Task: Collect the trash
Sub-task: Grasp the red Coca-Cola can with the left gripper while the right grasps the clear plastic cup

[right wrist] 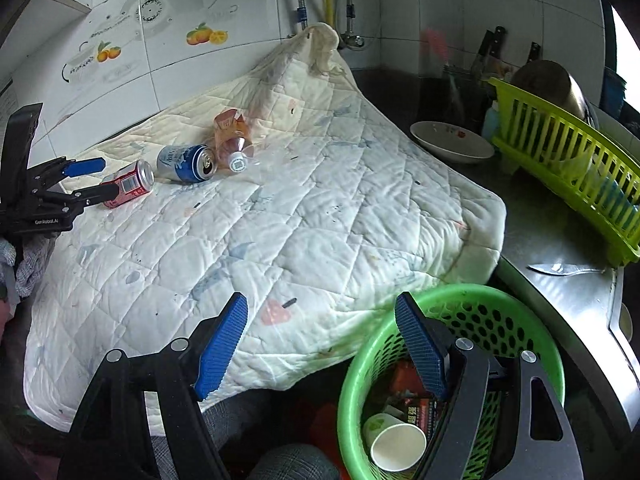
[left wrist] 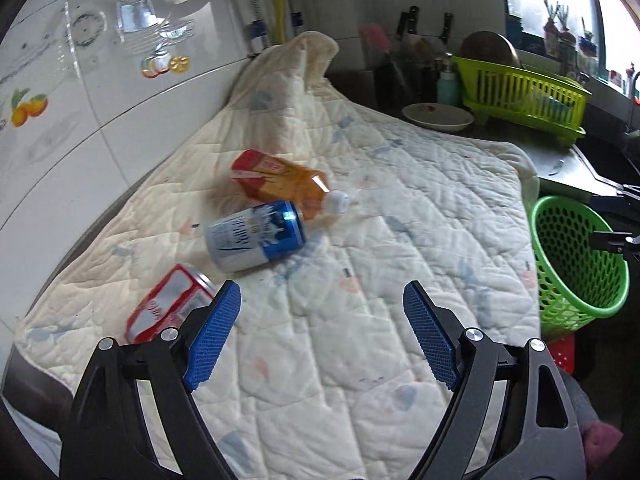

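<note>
On the white quilt [left wrist: 360,240] lie a red can [left wrist: 168,304], a blue-and-silver can [left wrist: 252,236] and an orange bottle [left wrist: 284,184] with a white cap. They also show in the right wrist view: red can [right wrist: 130,188], blue can [right wrist: 186,163], bottle [right wrist: 232,140]. My left gripper [left wrist: 322,334] is open and empty, its left finger beside the red can; it shows in the right wrist view [right wrist: 94,178]. My right gripper [right wrist: 320,344] is open and empty, at the rim of the green trash basket [right wrist: 520,320], which holds a paper cup [right wrist: 396,446] and wrappers. The basket also shows at the quilt's right edge [left wrist: 576,256].
A lime dish rack [right wrist: 568,160] and a white bowl [right wrist: 452,142] stand on the dark counter at the right, with a knife [right wrist: 560,268] near the basket. Tiled wall runs along the left and back. Knives and bottles stand in the far corner [left wrist: 412,52].
</note>
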`<state>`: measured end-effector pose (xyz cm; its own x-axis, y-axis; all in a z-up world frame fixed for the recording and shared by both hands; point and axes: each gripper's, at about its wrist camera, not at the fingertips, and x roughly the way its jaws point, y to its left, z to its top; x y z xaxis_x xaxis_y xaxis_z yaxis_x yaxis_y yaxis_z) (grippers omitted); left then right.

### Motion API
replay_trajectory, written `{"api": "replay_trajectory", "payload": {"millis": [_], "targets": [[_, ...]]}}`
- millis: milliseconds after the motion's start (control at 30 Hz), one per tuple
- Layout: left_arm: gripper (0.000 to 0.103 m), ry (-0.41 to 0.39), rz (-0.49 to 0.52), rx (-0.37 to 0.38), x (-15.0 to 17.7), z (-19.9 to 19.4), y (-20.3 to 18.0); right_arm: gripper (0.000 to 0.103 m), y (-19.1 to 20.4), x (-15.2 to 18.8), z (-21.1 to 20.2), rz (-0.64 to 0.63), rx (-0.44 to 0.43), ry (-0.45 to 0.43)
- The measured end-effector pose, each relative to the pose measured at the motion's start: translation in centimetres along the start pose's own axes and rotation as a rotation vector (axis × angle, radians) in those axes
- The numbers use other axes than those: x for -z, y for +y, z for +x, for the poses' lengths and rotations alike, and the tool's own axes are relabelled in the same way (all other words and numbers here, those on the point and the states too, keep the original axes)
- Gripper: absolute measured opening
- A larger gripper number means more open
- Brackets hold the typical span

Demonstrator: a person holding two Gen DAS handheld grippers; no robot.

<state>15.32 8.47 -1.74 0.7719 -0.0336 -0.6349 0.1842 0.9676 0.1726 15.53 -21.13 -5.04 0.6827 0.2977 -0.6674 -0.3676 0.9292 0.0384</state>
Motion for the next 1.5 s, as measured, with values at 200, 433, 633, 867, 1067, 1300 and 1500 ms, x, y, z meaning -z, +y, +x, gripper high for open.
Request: {"api": "replay_trajectory", "payload": {"millis": [200, 433, 633, 867, 1067, 1300, 1500], "targets": [[0.087, 0.024, -0.03, -0.091, 0.5, 0.8, 5.5, 0.074, 2.2, -2.5, 2.8, -0.033, -0.029, 0.015], [0.091, 0.061, -0.003, -0.137, 1.3, 2.3, 9.1, 0.074, 5.2, -6.0, 7.0, -0.069, -0.077, 0.032], [0.092, 0.09, 0.022, -0.117, 2.0, 4.1, 11.0, 0.08, 6.8, -9.0, 11.2, -0.089, -0.09, 0.043], [0.092, 0.125, 0.014, -0.075, 2.3, 6.6, 13.2, 0.082, 7.1, -12.0, 16.4, -0.098, -0.086, 0.075], [0.093, 0.122, -0.013, -0.019, 1.9, 7.5, 14.5, 0.083, 7.2, -13.9, 20.0, -0.092, -0.087, 0.094], [0.093, 0.172, 0.044, 0.004, 2.1, 9.3, 14.6, 0.083, 7.7, -15.3, 22.2, -0.101, -0.102, 0.105], [0.093, 0.232, 0.082, 0.011, 2.3, 11.2, 14.7, 0.084, 8.2, -15.8, 23.5, -0.116, -0.11, 0.124]]}}
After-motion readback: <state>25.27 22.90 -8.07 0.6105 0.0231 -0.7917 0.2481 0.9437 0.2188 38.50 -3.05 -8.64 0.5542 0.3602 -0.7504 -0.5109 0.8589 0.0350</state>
